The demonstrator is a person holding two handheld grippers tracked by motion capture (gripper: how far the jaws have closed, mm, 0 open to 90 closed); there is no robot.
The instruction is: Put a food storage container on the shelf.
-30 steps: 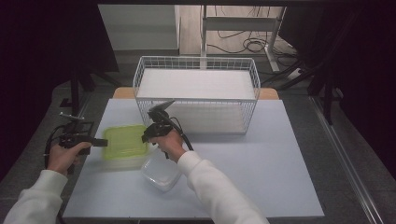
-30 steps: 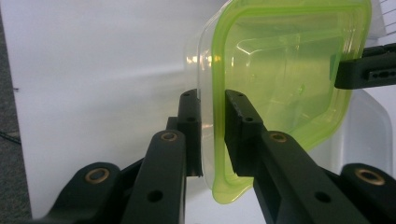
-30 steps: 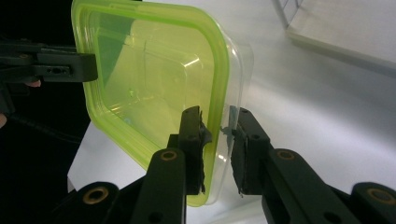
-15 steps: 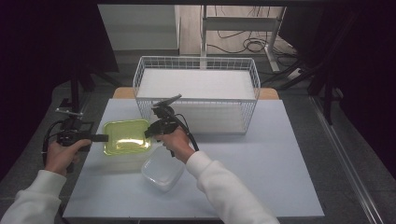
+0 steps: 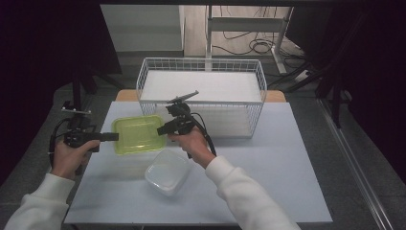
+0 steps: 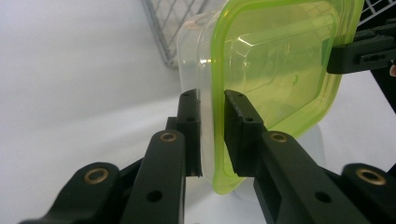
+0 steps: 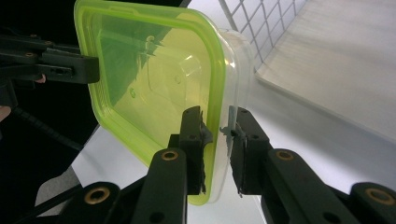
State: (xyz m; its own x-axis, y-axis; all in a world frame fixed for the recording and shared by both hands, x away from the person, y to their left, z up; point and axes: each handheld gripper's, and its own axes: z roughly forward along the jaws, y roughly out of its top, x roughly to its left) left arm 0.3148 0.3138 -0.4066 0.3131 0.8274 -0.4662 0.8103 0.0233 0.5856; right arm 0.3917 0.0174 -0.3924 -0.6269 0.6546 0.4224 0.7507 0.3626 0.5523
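Lidded clear plastic box with square lime-green lid (image 5: pixel 137 134) held level, lid up; left tool (image 5: pixel 109 137) and right tool (image 5: pixel 162 129) clamped on opposite rims, forearms angled inward.

The right tongs (image 7: pixel 217 140) are gripping the near edge of a lidded container (image 7: pixel 159 93), one jaw pressing on the yellow-green lid's (image 7: pixel 140 60) rim and the other on the clear tub wall (image 7: pixel 238 70). At the far edge, the other tongs (image 7: pixel 91 69) are reaching in from the left and seemingly pinching the lid's rim, though the contact is hard to make out. A white wire basket (image 7: pixel 271 23) is standing behind on the pale bench (image 7: pixel 299 126), its white floor showing.
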